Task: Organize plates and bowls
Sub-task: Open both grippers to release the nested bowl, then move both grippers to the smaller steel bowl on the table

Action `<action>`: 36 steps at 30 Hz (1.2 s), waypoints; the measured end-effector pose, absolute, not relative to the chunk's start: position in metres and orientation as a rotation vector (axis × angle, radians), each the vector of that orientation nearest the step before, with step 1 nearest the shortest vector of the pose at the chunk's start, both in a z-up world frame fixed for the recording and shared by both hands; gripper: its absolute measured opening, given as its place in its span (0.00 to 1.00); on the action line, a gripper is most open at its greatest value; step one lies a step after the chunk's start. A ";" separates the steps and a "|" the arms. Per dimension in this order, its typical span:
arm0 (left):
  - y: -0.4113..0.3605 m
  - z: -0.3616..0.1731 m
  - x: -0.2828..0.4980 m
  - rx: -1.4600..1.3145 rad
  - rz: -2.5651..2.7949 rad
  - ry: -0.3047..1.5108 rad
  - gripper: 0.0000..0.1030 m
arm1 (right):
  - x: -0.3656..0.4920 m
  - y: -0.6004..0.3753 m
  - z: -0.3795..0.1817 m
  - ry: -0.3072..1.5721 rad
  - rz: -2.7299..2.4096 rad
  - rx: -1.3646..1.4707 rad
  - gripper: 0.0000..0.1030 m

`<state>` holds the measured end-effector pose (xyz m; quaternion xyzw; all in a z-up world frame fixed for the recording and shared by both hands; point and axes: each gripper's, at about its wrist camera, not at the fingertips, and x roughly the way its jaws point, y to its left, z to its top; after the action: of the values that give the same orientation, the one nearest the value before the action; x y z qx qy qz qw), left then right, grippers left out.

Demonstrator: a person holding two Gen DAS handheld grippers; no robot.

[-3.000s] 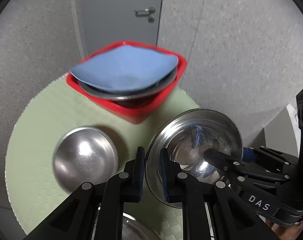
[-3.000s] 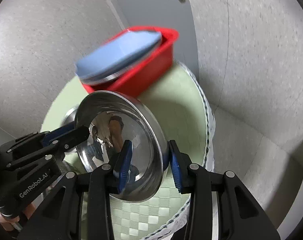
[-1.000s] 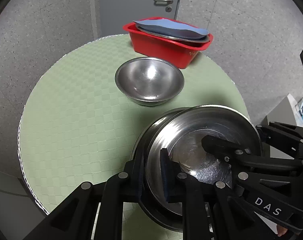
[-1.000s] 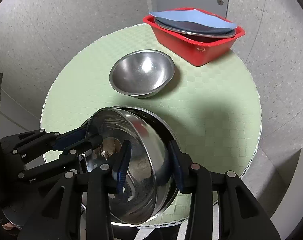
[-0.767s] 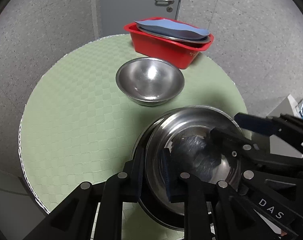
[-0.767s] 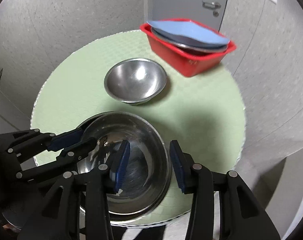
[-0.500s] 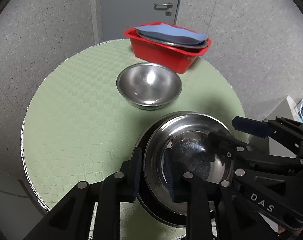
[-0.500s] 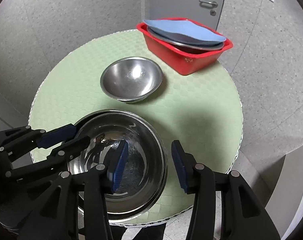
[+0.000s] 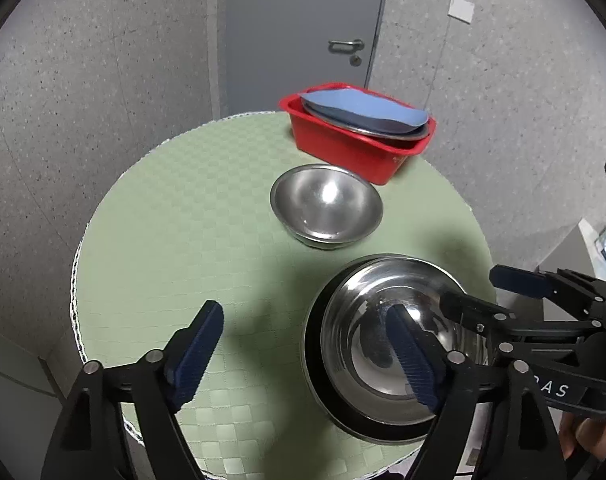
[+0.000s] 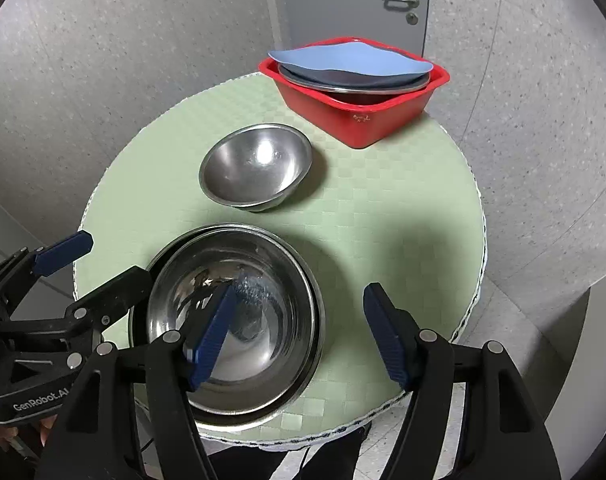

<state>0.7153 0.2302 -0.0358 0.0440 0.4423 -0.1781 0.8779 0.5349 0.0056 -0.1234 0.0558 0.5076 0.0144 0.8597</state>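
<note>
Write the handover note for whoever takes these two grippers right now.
Left gripper: jaws opening, holding nothing; one finger over the nested bowls, the other over the mat.
Right gripper: jaws opening, holding nothing, straddling the stack's rim without pressing it.
Done: the wide steel bowl sits nested inside a larger steel bowl at the near edge of the round green-matted table.
Left: the smaller round steel bowl stands alone mid-table. The red plastic tub at the far edge holds a steel plate with a blue plate on top.
</note>
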 end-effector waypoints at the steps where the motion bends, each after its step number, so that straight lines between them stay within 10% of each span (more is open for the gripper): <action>1: 0.230 -0.035 0.713 0.092 -0.368 0.918 0.82 | 0.533 0.004 -0.123 1.063 0.032 0.124 0.69; 36: 0.229 -0.064 0.713 0.025 -0.386 0.978 0.92 | 0.517 -0.016 -0.157 1.133 0.053 0.340 0.74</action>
<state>0.7127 0.2289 -0.0637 0.0118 0.4670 -0.1844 0.8648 0.5175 -0.0163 -0.1568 0.1601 0.5342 0.0250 0.8297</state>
